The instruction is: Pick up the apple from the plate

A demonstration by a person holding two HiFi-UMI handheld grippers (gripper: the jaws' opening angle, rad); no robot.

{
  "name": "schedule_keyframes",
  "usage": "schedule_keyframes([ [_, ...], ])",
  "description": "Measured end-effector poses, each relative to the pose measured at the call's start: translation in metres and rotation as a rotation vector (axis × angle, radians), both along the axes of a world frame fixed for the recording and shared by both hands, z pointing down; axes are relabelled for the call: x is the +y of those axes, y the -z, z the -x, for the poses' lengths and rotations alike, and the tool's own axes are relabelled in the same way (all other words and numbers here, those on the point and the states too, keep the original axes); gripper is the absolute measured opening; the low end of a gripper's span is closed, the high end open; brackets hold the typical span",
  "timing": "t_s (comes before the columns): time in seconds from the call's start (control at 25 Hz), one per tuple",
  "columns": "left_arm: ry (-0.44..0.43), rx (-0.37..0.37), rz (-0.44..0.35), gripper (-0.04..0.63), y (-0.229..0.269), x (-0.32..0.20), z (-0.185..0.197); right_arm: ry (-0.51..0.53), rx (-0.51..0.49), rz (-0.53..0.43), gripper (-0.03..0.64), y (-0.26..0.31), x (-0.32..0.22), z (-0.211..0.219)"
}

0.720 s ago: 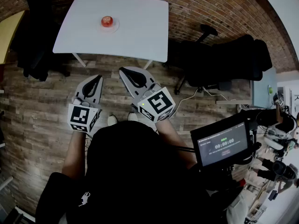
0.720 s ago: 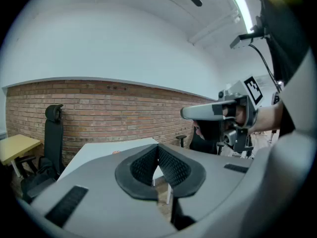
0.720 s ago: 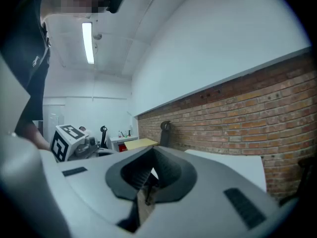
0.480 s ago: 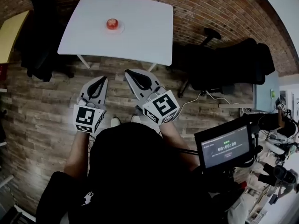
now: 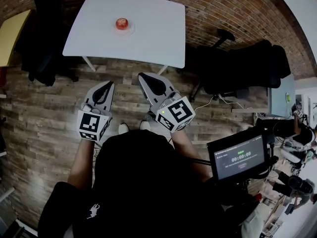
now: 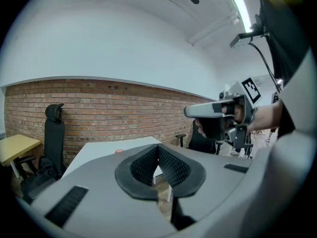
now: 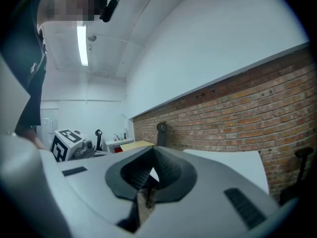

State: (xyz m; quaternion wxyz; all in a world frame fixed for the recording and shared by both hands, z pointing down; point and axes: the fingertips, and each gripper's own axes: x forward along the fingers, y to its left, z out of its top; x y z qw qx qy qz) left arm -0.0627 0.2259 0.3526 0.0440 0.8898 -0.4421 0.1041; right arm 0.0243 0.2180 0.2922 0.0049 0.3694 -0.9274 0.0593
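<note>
Left gripper closed, round red apple, white plate

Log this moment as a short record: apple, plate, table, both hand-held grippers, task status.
apple: red, resting on the plate, nothing touching it
plate: small, pale, on the table
table: white, next to the brick wall
left hand-held gripper: shut, empty, over the wood floor, short of the table
right hand-held gripper: shut, empty, beside the left one, also short of the table
task status: apple not yet picked up
</note>
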Motion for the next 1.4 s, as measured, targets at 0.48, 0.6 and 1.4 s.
schedule_keyframes([
  [0.48,0.007,0.024,0.001,0.005,-0.013,0.014,0.046,-0.018,0.016,0.001,0.002,-0.014,0.017,0.034],
  [0.6,0.026,0.021,0.008,0.005,-0.015,0.018,0.057,-0.021,0.015,0.008,0.003,-0.016,0.021,0.039],
  [1.4,0.057,0.034,-0.001,0.005,-0.018,0.017,0.086,0.02,0.014,0.022,0.002,-0.024,0.01,0.067],
])
